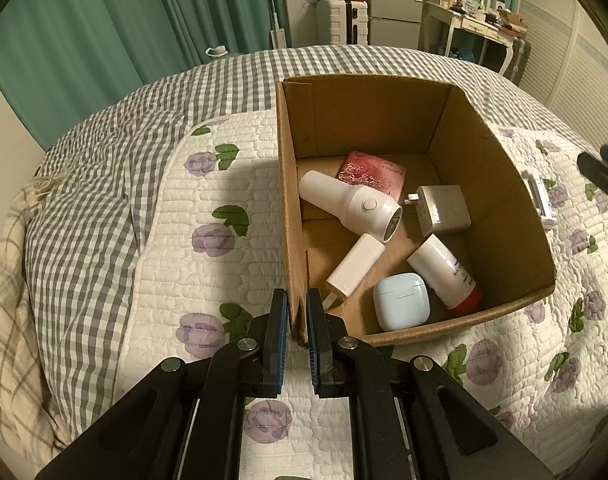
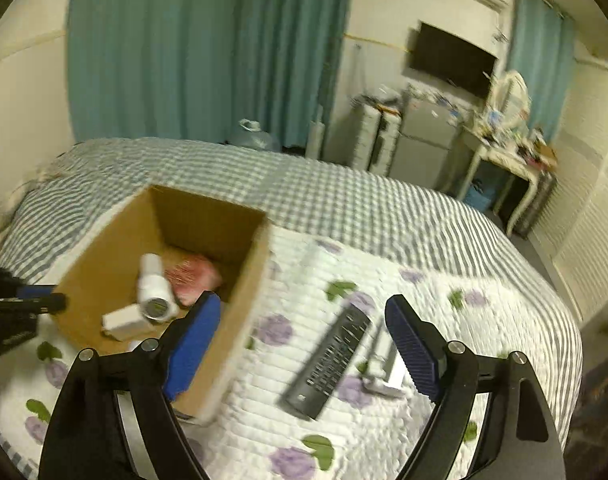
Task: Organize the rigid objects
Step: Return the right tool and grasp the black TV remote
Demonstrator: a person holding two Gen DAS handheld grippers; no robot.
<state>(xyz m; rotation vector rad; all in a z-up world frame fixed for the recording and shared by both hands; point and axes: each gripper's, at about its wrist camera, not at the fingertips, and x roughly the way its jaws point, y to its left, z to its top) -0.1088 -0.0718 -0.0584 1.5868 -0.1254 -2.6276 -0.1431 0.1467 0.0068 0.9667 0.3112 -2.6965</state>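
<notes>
Left gripper (image 1: 296,312) jaws clamp box (image 1: 496,184) wall | right gripper (image 2: 304,316) jaws wide, empty, above remote (image 2: 328,360)

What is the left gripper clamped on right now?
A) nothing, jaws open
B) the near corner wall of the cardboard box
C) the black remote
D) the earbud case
B: in the left wrist view the left gripper has its blue pads shut on the corner wall of the cardboard box; the remote lies on the quilt outside.

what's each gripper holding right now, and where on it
The left gripper is clamped on the cardboard box at its near corner wall. The right gripper is open and holds nothing.
</notes>
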